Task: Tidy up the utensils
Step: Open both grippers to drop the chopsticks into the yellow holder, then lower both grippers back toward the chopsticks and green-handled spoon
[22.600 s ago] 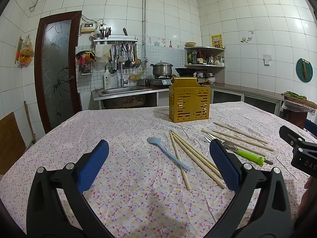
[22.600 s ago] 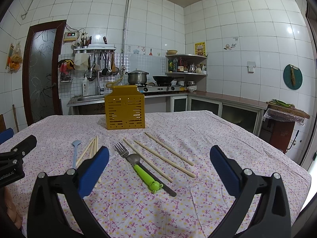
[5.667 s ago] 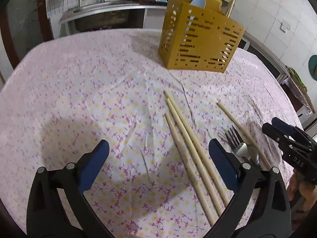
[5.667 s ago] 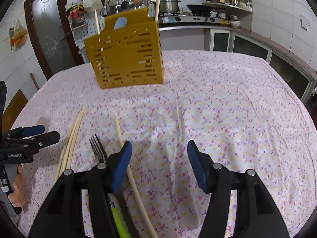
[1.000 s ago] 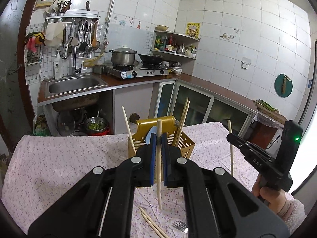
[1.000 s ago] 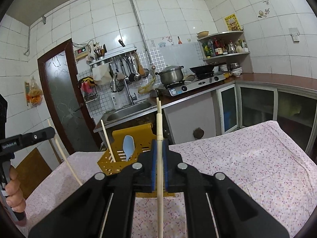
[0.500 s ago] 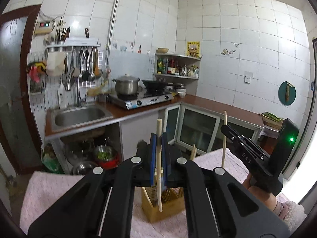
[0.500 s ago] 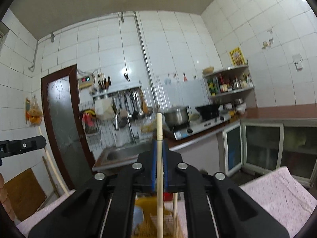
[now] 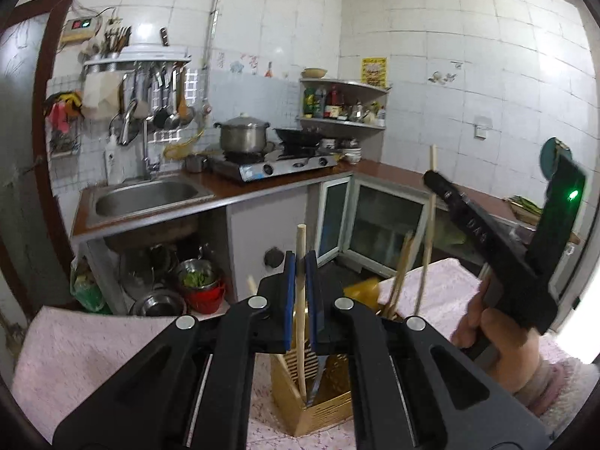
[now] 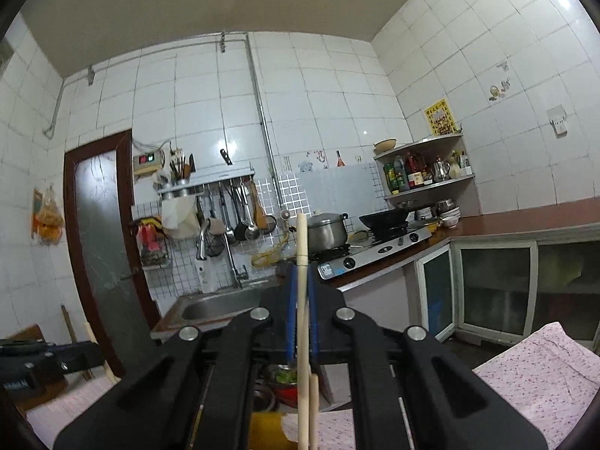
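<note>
Both grippers clamp pale wooden chopsticks upright — left gripper (image 9: 300, 273) its chopstick (image 9: 301, 322) above the yellow slotted plastic holder (image 9: 318, 405) at six o'clock, right gripper (image 10: 300, 288) its own (image 10: 302, 300).

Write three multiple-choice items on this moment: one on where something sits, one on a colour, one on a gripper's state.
1. Where is the steel pot?
A. in the sink
B. on the stove
C. on the corner shelf

2. What colour is the slotted utensil holder on the table?
A. yellow
B. white
C. green

3. What is the left gripper doing?
A. standing wide open
B. shut on nothing
C. shut on a chopstick

Answers:
1. B, the pot stands on the stove beside the sink.
2. A, its slotted walls are yellow.
3. C, the blue pads pinch an upright wooden stick between them.
</note>
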